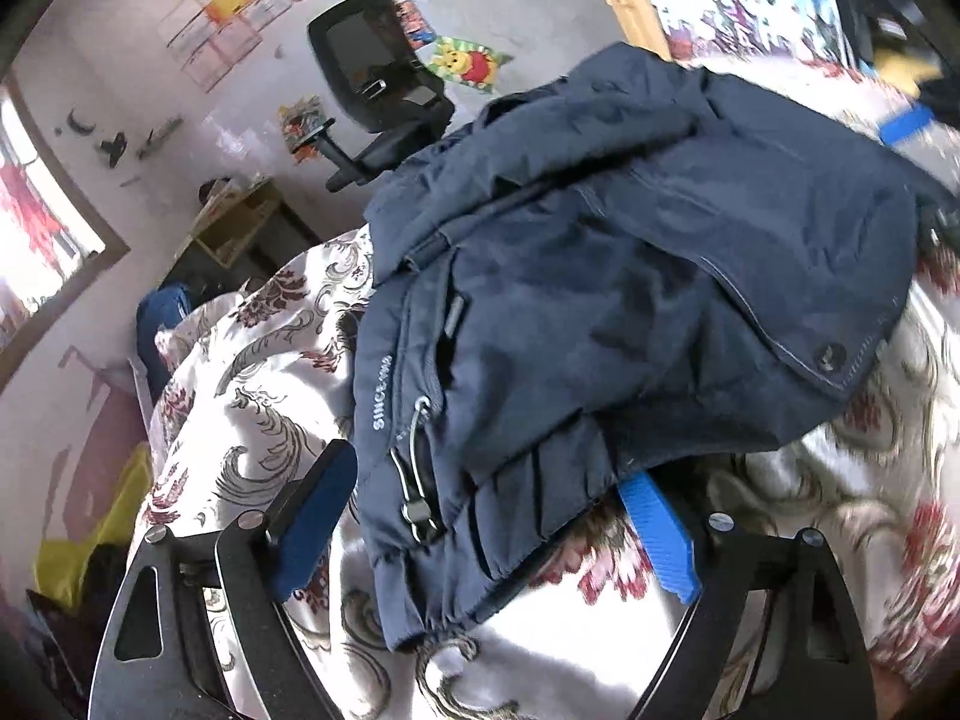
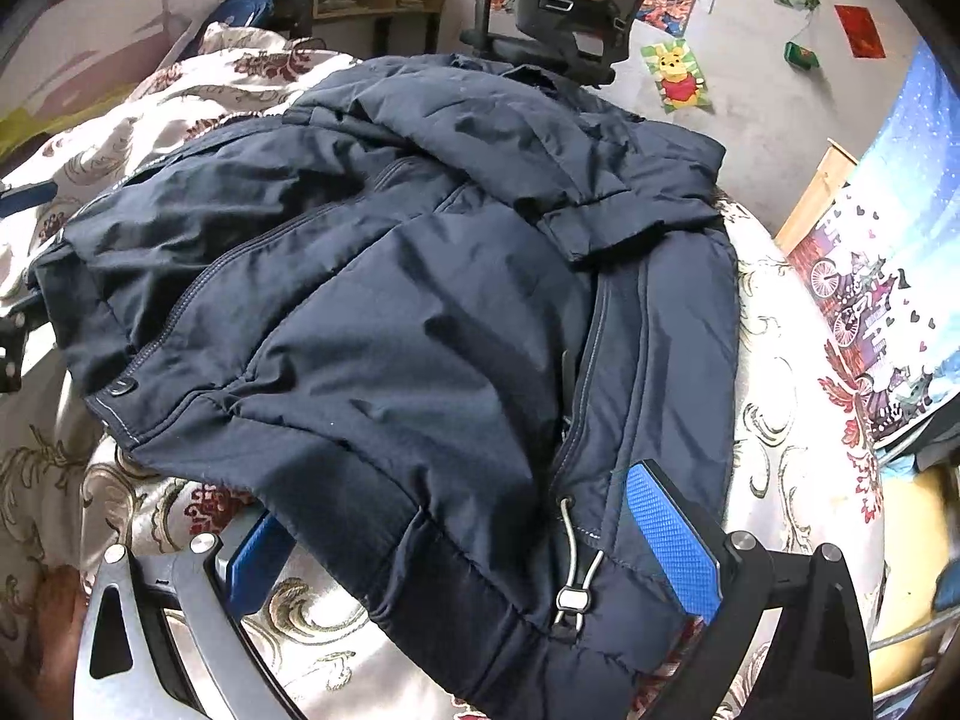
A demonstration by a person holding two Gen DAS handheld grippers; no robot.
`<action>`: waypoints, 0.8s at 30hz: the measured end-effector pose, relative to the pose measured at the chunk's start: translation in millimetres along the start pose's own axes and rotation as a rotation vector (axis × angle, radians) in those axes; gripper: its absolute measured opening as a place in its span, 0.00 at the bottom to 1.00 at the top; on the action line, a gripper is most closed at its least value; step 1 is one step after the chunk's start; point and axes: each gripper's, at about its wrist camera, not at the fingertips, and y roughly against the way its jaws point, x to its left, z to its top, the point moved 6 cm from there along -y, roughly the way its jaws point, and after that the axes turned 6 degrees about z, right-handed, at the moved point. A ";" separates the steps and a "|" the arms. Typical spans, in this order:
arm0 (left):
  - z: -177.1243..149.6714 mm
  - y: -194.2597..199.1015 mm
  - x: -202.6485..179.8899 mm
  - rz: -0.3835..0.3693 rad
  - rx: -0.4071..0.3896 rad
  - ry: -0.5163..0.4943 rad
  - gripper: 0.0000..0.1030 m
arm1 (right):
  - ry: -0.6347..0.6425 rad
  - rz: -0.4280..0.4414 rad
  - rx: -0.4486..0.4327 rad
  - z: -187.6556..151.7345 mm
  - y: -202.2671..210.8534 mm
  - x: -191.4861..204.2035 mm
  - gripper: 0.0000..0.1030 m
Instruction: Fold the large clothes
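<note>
A dark navy padded jacket (image 1: pixel 600 276) lies crumpled on a floral bedspread (image 1: pixel 252 372). In the left wrist view its hem, with an elastic cord and toggle (image 1: pixel 420 510), lies between the blue pads of my left gripper (image 1: pixel 489 468). The jaws stand wide and open; the right pad's tip is tucked under the fabric. In the right wrist view the jacket (image 2: pixel 420 300) fills the middle. My right gripper (image 2: pixel 453 492) is open around the hem. Its left finger (image 2: pixel 252 558) is partly hidden under the cloth and its right pad (image 2: pixel 672 540) rests against the jacket beside a cord toggle (image 2: pixel 573 600).
The bedspread (image 2: pixel 774 360) is rumpled around the jacket. A black office chair (image 1: pixel 372 72) and a wooden desk (image 1: pixel 240 228) stand beyond the bed by a wall with posters. A patterned blue cloth (image 2: pixel 888 300) hangs at the right. Something yellow (image 1: pixel 90 540) lies beside the bed.
</note>
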 end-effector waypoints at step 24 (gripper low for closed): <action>69.4 11.8 21.5 -0.090 0.024 0.252 0.19 | 0.158 -0.074 0.076 -18.0 -9.9 27.3 0.68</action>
